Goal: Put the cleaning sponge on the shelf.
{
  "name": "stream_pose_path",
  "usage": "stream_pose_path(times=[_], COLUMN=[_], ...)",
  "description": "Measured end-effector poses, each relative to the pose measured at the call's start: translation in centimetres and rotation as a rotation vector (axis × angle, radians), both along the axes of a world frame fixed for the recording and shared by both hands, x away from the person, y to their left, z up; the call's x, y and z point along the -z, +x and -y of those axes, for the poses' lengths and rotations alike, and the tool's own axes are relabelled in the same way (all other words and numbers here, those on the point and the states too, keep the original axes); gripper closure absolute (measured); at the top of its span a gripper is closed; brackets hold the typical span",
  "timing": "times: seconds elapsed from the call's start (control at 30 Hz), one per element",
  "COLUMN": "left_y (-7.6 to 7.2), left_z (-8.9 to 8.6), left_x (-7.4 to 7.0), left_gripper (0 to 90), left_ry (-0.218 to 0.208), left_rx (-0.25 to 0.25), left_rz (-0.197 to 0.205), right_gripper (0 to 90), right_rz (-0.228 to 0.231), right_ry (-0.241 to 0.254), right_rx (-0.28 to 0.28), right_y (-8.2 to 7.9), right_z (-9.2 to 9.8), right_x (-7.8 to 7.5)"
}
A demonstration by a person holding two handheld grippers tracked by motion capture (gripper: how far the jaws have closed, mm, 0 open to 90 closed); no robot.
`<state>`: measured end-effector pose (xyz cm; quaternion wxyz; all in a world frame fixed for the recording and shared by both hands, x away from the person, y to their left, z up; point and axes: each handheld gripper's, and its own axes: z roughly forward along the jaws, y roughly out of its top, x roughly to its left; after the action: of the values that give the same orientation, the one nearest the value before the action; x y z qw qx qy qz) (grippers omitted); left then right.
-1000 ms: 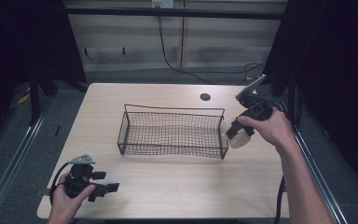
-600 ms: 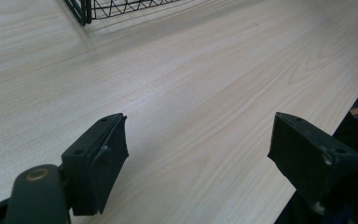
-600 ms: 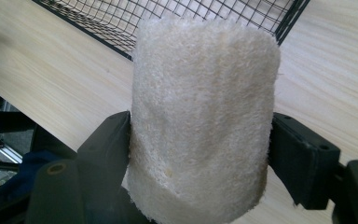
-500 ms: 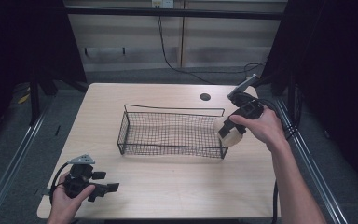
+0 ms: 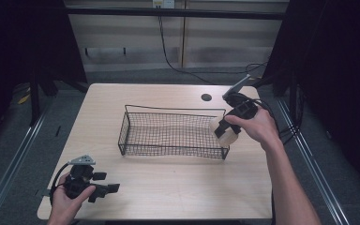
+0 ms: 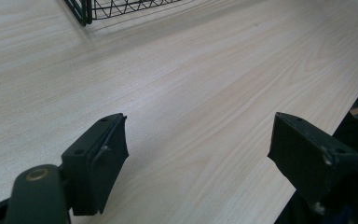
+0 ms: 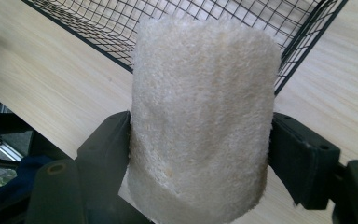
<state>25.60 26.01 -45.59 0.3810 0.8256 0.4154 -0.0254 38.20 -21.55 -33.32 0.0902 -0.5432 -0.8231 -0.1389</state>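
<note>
- Loofah (image 7: pixel 200 121) — a pale, rough-textured cylinder — sits clamped between the jaws of our right gripper (image 5: pixel 228 127), one black jaw pressed against each side of it.
- Compared with a second ago, that gripper has moved left and toward us: the loofah was beside the basket's right end then, and we now see it at the basket's near right corner, over the rim.
- In the right gripper view the wire basket (image 7: pixel 289 28) lies just behind the loofah, its corner to the right.
- Our left gripper (image 5: pixel 102 187) has not shifted since the earlier frames; it rests at the table's near left corner with its jaws wide apart and nothing between them.
- In the left gripper view bare wood spans the gap, and a corner of the basket (image 6: pixel 86 11) shows at the top left.
- Around both, the light wooden table (image 5: pixel 178 187) carries the black basket (image 5: pixel 171 136) at its middle — well apart from the left gripper.
</note>
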Motion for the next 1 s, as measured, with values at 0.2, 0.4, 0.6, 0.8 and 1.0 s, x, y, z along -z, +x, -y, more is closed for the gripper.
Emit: stream_pose_path(times=[0.2,0.4,0.6,0.8,1.0], left_y=[0.0,0.0,0.0,0.0,0.0], left_z=[0.0,0.0,0.0,0.0,0.0], left_x=[0.0,0.0,0.0,0.0,0.0], left_gripper=[18.9,18.9,18.9,18.9,18.9], left_ry=[0.000,0.000,-0.002,-0.002,-0.003], left_rx=[0.000,0.000,-0.002,0.000,-0.002], left_rz=[0.000,0.000,0.000,0.000,0.000], right_gripper=[25.5,25.5,25.5,25.5,25.5], right_rz=[0.001,-0.004,-0.008,-0.015,-0.021], right_ry=[-0.001,-0.003,-0.010,-0.018,-0.023], right_rx=[0.000,-0.005,-0.009,-0.013,-0.017], right_y=[0.4,0.8,1.2,1.5,1.7], right_z=[-0.4,-0.8,-1.3,-1.7,-2.0], right_x=[0.3,0.8,1.2,1.8,2.5])
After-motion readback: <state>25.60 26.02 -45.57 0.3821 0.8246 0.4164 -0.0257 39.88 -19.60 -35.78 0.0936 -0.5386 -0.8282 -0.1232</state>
